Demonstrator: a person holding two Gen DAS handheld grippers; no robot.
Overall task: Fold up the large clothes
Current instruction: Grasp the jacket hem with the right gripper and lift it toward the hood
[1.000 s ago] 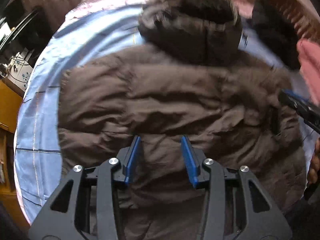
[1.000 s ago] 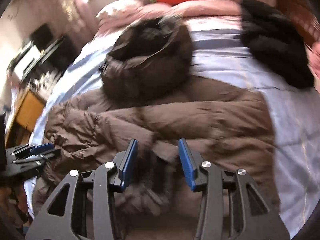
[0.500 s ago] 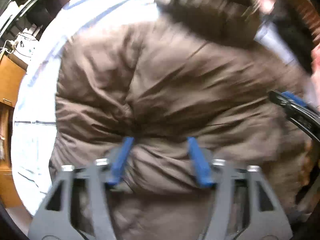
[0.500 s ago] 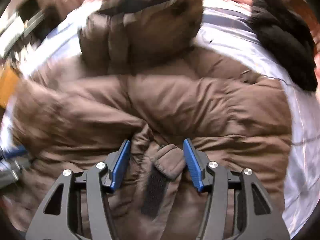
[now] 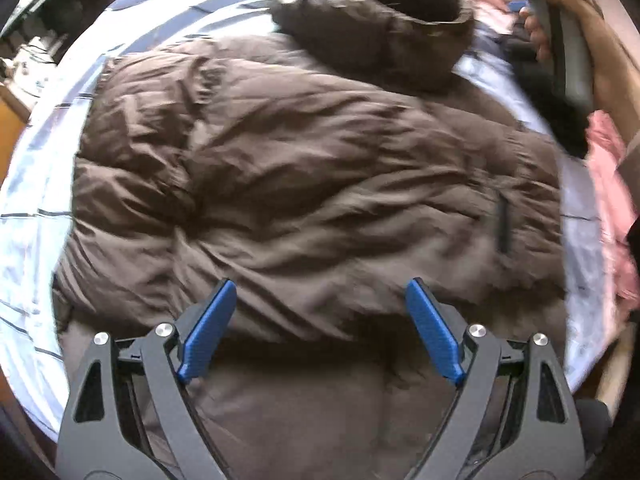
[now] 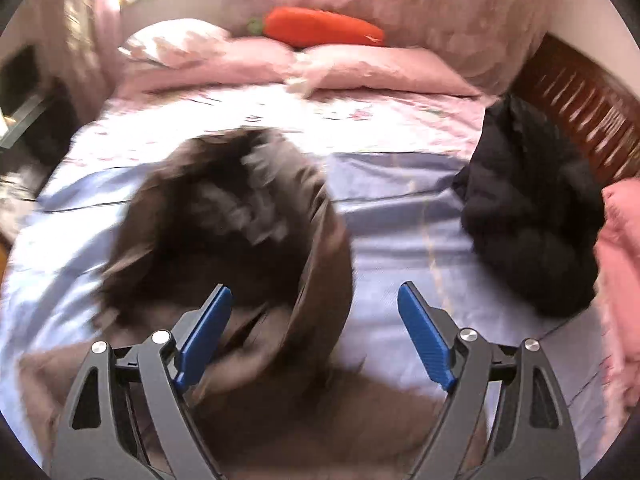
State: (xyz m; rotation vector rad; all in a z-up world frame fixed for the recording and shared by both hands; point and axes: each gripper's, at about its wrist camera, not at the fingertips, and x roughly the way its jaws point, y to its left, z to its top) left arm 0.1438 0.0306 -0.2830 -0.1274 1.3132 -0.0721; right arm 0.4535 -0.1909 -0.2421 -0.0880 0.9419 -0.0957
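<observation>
Fingers (image 5: 208, 336) of both hands stand wide apart, holding nothing. Brown coat (image 5: 312, 184) lies across the bed (image 5: 36, 184), hood (image 6: 240, 224) toward the far edge, directly ahead of the right fingers (image 6: 204, 340).

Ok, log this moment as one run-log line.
task: fold large clothes | left claw: open over brown jacket | right claw: open above jacket hood | jacket on bed sheet

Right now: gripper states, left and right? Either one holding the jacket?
Left gripper: open, holding nothing, over the brown jacket.
Right gripper: open, holding nothing, above the jacket's hood.
</observation>
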